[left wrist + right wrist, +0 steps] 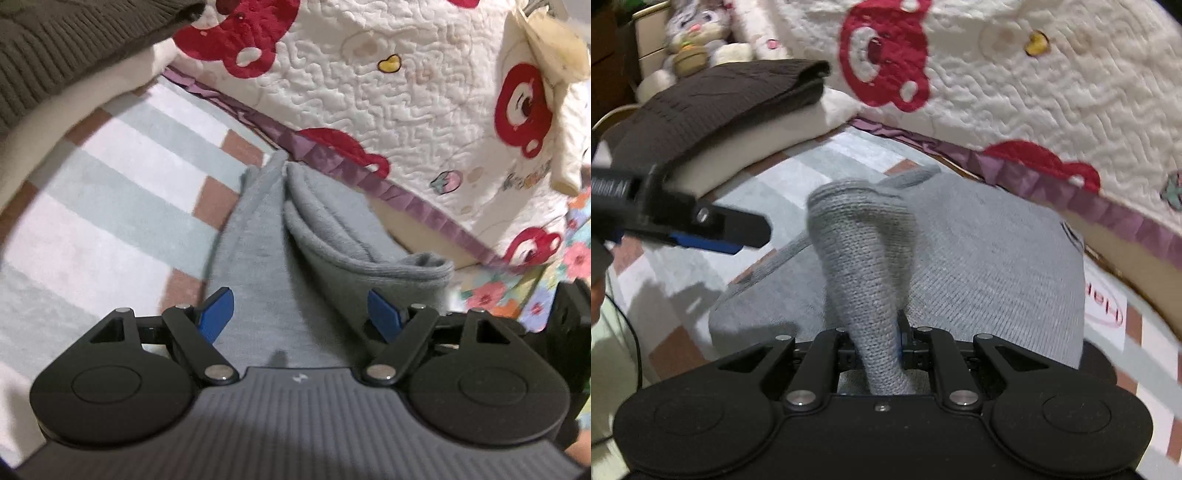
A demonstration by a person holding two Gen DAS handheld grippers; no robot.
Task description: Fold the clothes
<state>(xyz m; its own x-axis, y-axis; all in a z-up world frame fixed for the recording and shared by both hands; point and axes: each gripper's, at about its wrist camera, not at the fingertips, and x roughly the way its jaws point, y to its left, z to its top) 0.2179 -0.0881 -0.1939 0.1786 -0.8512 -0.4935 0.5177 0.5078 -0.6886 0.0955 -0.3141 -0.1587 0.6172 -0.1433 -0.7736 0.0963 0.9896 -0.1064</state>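
Note:
A grey knit garment lies on a striped rug beside a quilted bed cover. My right gripper is shut on a narrow ribbed part of it, which stands up in a loop between the jaws. In the left wrist view the same grey garment stretches away with a folded edge at the right. My left gripper hovers over it with its blue pads wide apart and nothing pinched. From the right wrist view, the left gripper's fingers hang above the rug at the left.
A folded dark brown knit rests on a cream pad at the back left. The white quilt with red bears and its purple trim border the rug. A plush rabbit sits far left; floral fabric lies at right.

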